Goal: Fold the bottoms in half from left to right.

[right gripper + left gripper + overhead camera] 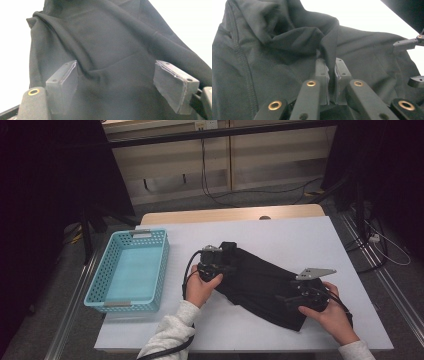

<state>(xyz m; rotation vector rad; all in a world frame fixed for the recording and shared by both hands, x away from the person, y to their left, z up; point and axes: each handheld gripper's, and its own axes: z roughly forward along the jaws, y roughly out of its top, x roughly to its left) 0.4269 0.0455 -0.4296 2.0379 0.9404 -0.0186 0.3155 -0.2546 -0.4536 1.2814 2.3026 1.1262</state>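
One dark garment [260, 282] is spread on the white table top [300, 235], lying slantwise from the middle of the table toward the near right corner. Its cloth is bunched and folded at the upper left end and flatter toward the lower right.

At the upper left end, a raised fold of the garment [329, 47] is pinched between the jaws of the left gripper [331, 82], which are clenched tight on the cloth with hardly any gap between the pads. In the high view the left gripper [215, 262] is seen resting at that edge of the garment, held by the left hand [200, 287], whose pale sleeve [170, 335] comes in from the bottom edge.

At the lower right end, the right gripper [120, 87] is held with its jaws spread wide; the garment [110, 50] lies between and beneath them, and the pads are not pressed on it. In the high view the right gripper [302, 295] is seen over the lower right part of the cloth, with its grey three-cornered plate on top, and it is held by the right hand [332, 315].

Well apart from the garment, a light blue basket [100, 285] with perforated walls is set at the left edge of the table.
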